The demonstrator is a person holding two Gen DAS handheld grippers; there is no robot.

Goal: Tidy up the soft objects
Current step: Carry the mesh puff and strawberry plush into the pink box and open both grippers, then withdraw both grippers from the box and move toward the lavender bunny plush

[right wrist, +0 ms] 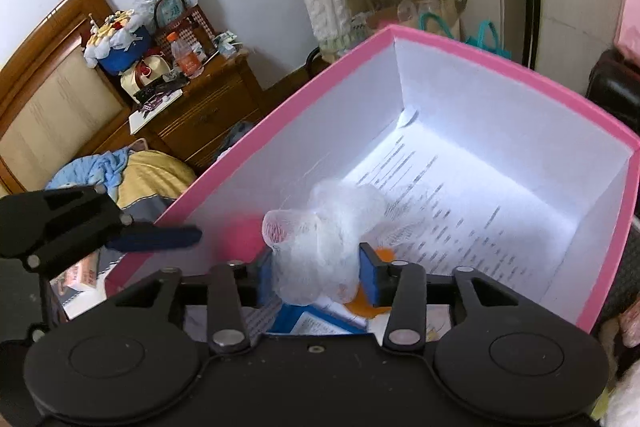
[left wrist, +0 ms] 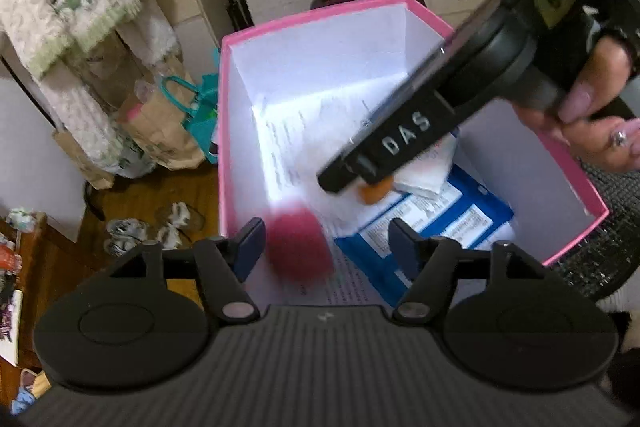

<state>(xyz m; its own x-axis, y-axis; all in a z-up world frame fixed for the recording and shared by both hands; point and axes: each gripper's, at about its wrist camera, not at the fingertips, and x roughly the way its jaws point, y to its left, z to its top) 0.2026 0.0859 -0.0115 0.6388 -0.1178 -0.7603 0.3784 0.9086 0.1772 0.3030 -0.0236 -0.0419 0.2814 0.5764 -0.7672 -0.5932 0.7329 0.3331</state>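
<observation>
Over the pink box (left wrist: 576,163), left gripper (left wrist: 326,247) is open, blurred magenta pompom (left wrist: 300,245) loose between its pads, apparently dropping. Right gripper (right wrist: 316,277) brackets a white mesh bundle (right wrist: 320,243); pads look slack, contact unclear. Let both fall clear onto the printed paper (right wrist: 460,211), then withdraw straight up. Orange object (right wrist: 384,253) mostly hidden; box's near corner cut off.
</observation>
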